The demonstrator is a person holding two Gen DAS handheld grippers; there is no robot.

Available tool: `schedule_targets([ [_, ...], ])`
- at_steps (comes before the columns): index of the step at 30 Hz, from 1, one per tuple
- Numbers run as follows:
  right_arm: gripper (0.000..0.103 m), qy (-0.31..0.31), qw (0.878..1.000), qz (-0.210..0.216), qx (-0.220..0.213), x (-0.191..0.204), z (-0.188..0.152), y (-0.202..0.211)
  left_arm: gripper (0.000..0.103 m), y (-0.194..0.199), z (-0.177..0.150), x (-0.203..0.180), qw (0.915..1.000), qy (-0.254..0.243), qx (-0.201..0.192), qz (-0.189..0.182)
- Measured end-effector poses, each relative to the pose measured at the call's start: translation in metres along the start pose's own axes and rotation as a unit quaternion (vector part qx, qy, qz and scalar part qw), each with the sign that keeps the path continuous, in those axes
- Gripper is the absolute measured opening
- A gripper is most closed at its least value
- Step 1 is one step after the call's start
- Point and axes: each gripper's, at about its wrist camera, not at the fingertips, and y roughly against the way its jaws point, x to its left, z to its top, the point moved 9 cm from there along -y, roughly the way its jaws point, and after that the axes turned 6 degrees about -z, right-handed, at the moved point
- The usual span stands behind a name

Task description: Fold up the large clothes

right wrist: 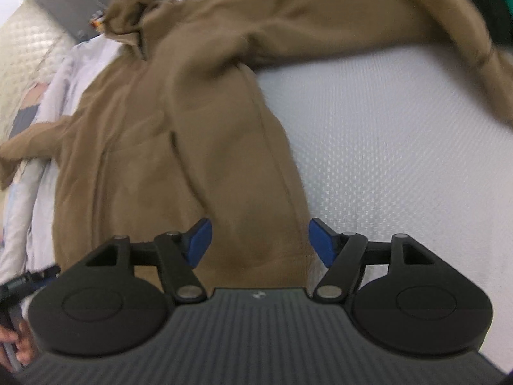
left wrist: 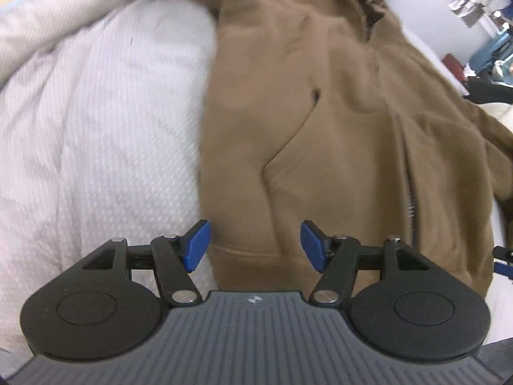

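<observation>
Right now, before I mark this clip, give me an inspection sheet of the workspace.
Surface: white textured bed cover, rumpled in the left wrist view.
Job's things: brown zip hoodie spread flat, front up, one sleeve stretched out sideways, hood bunched at the far end.
Clutter: nothing seen on the cover.
Grippers: left claw and right claw both open above the hem, holding nothing.
Cables: nothing seen.
Surroundings: blurred furniture beyond the bed; hand at the frame edge.
</observation>
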Motion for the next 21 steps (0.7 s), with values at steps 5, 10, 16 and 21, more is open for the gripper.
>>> schedule_targets([
  [5,0.071,-0.021,0.999,0.024,0.024,-0.010,-0.001,-0.025,0.070,-0.015,-0.003,0.006,0.9994,0.028,0.010,-0.016],
  [10,0.069,-0.032,0.999,0.008,0.020,-0.017,-0.003,-0.039,0.070,-0.020,-0.001,0.010,0.9981,0.050,0.002,-0.036],
  [16,0.072,-0.022,0.999,0.023,0.039,-0.008,-0.009,-0.045,0.062,-0.025,0.000,0.008,0.9988,0.034,-0.004,-0.034],
  [21,0.046,0.029,0.997,0.054,0.036,0.017,-0.020,-0.044,0.032,-0.021,0.004,-0.011,0.9991,-0.018,-0.025,-0.029],
])
